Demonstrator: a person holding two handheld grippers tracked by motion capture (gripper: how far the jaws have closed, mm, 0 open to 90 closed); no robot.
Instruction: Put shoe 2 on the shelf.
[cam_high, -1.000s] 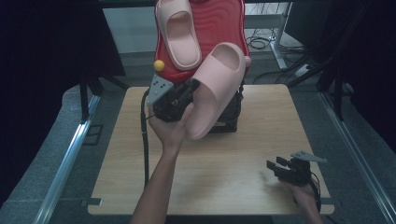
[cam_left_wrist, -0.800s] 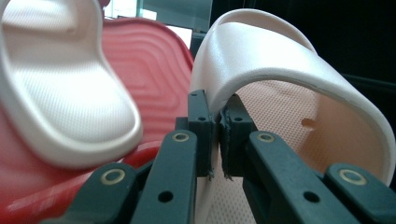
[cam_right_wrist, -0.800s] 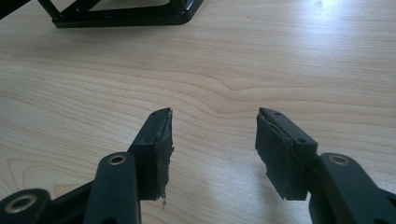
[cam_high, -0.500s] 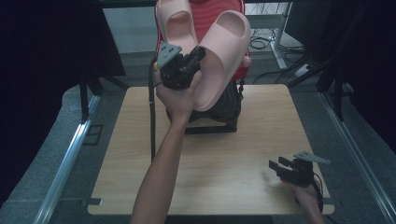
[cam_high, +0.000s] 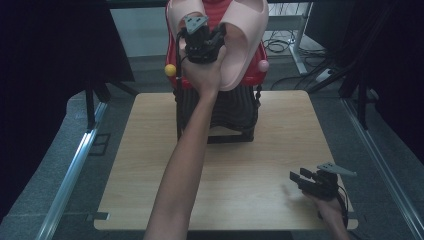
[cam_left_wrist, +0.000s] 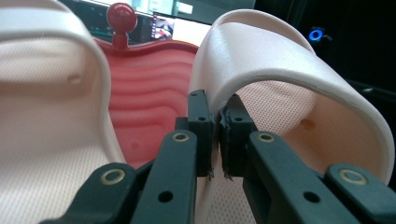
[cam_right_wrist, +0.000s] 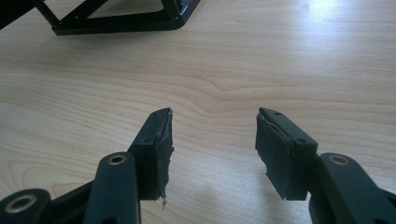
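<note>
Close-up from the left gripper view: left gripper (cam_left_wrist: 218, 135) pinching the right slipper's (cam_left_wrist: 280, 88) strap, top-centre over the red rack (cam_high: 176, 80). Left arm fully outstretched; right gripper (cam_right_wrist: 212, 149) gapes wide, low over the table (cam_high: 150, 150).

Claw (cam_left_wrist: 215, 140) pinching strap edge of pink slipper (cam_left_wrist: 280, 79) (red rack (cam_left_wrist: 149, 93) behind).

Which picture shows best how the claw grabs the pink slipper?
The left gripper view: the left claw pinches the strap edge of the pink slipper up close. The high view shows that slipper small, over the red rack.
</note>
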